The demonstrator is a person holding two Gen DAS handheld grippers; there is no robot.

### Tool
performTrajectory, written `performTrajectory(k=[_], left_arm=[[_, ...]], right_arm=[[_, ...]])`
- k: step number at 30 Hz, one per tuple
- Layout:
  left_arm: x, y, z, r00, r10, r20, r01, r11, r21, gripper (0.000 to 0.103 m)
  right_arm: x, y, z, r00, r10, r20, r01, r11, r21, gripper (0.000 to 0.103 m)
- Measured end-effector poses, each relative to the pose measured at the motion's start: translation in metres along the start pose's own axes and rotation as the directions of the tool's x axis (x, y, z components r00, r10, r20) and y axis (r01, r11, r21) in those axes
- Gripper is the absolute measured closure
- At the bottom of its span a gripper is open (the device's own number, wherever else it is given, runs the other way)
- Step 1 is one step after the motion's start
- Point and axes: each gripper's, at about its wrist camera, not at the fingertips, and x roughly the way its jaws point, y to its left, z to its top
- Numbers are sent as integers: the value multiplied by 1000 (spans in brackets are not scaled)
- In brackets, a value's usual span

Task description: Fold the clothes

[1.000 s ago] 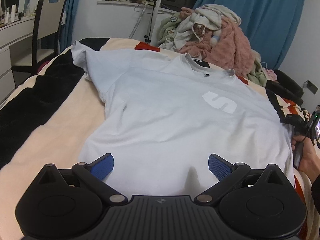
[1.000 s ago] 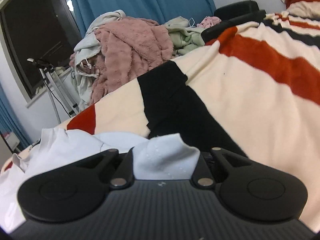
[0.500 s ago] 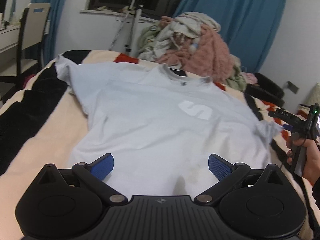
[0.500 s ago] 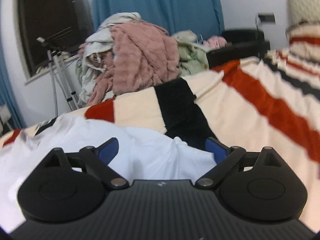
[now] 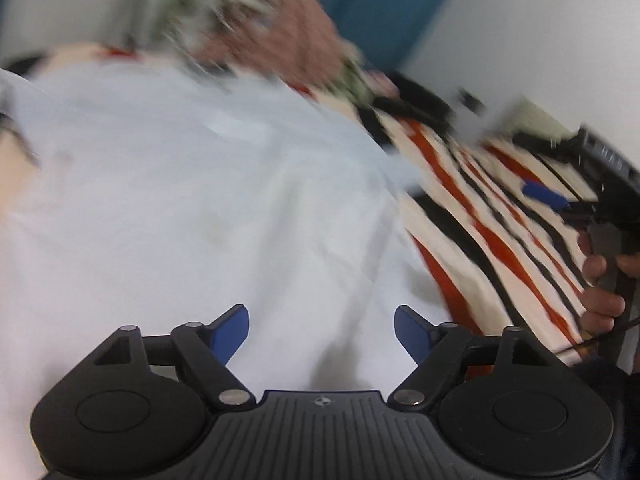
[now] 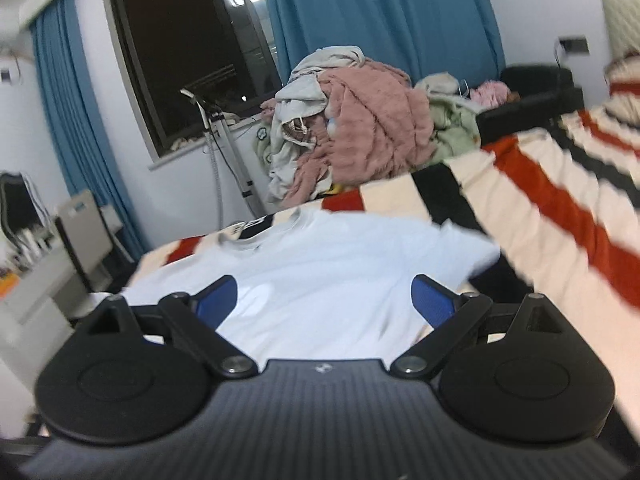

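A pale blue T-shirt (image 5: 168, 200) lies spread flat, front up, on the striped blanket (image 5: 492, 216). It also shows in the right wrist view (image 6: 340, 264), collar at the far side. My left gripper (image 5: 322, 332) is open and empty, low over the shirt's near hem. My right gripper (image 6: 326, 300) is open and empty, raised above the shirt near its right side. The right gripper also shows in the blurred left wrist view (image 5: 548, 196), held in a hand off the shirt's right edge.
A heap of clothes with a pink fleece (image 6: 372, 128) sits past the bed's far end. A stand (image 6: 224, 140) is by the window, a chair (image 6: 84, 232) and a desk at the left. A black seat (image 6: 532, 88) stands at the back right.
My right gripper has let go of the sleeve, opened and pulled back and up. My left gripper has swung right and lower over the hem; its view is now blurred.
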Motion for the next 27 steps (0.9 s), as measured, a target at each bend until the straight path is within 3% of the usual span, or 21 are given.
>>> performTrajectory(k=[2,4,6,7,8,10,16,19,23,27], left_arm=[[10,-9,-7,997,-57,-61,59,998,25,35],[17,-14,-12,995,-47,-93,52,997,53,45],[23,-19,-18,991,-37,-125,47,996,80,72],[22,-19,-18,991,-52,-123,61,996,69,79],[21,-18,-19,990,-67,-121,75,995,59,95],[15,-22,-20,992,-89,-92,95,994,62,98],[6,-89,-19,975,-218,-35,220,963,155,99],[28,-141,-25,960,-272,-63,280,943,180,99],[74,-189,-38,956,-258,-138,279,947,158,103],[107,-190,-39,943,-260,-208,285,953,99,100]], right_arm=[[-22,1,-12,1000,18,10,-18,999,26,8],[-44,3,-24,999,36,21,-37,998,52,8],[-63,3,-30,997,72,43,-75,993,93,8],[-71,2,-32,994,90,59,-96,989,109,8],[-78,1,-34,991,107,76,-116,986,122,8],[-92,0,-35,987,116,112,-132,981,141,8],[-128,2,-30,971,130,200,-160,976,147,8],[-142,8,-24,964,119,238,-151,981,120,8],[-155,7,-20,954,114,277,-145,985,94,8],[-152,-2,-22,959,105,264,-135,986,98,8]])
